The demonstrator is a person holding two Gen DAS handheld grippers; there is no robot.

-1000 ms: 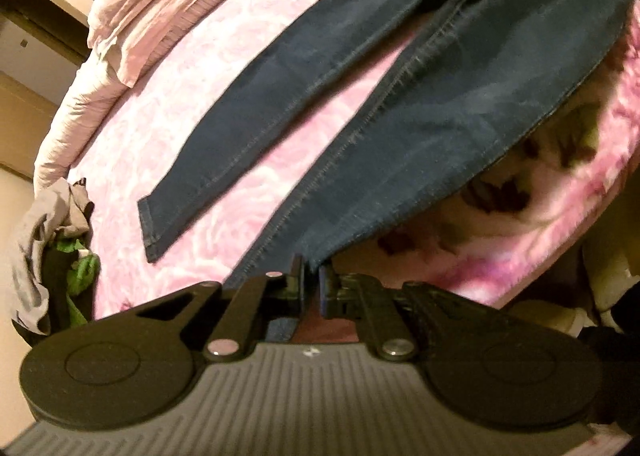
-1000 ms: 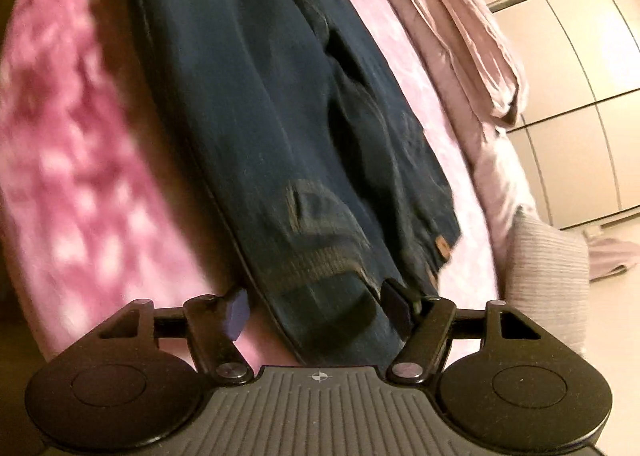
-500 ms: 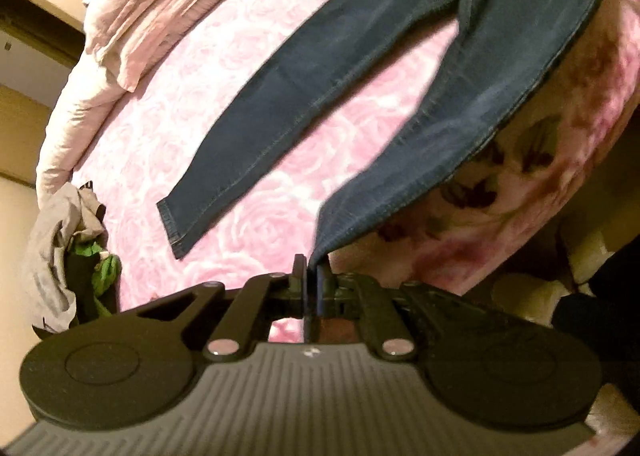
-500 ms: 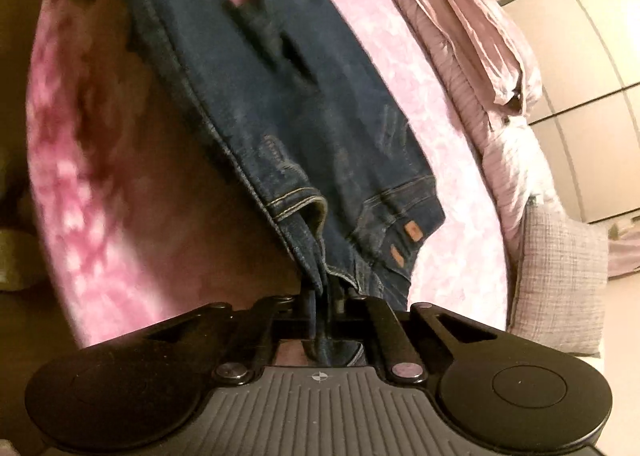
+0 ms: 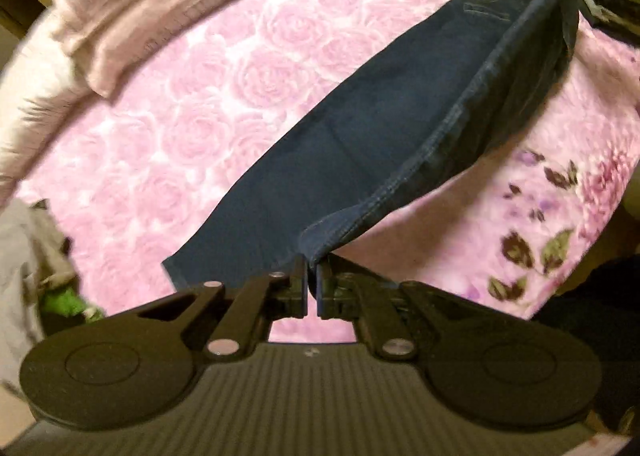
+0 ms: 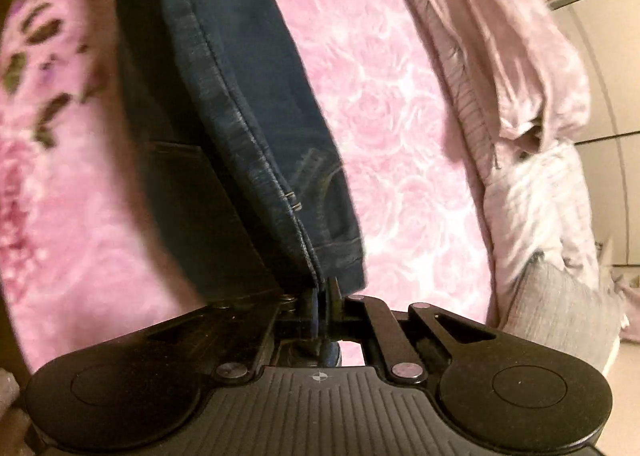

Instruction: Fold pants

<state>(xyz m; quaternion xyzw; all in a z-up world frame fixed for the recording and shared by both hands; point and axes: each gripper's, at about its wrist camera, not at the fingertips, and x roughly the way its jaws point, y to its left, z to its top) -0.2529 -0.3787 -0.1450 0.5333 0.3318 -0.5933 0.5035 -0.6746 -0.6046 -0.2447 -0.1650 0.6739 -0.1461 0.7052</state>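
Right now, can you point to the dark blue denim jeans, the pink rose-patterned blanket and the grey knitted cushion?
dark blue denim jeans (image 5: 360, 127), left wrist view, middle of the flat leg.
pink rose-patterned blanket (image 5: 192, 127), left wrist view, bare patch.
grey knitted cushion (image 6: 560, 316), right wrist view, its front face.

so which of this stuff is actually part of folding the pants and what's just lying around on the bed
In the job:
- jeans, one leg lifted toward the other
- left claw, shut on a leg hem
- right claw, shut on the waistband
- pink rose blanket, the folding surface

Just lying about:
- pale pink duvet
- grey cushion
- grey and green clothes pile
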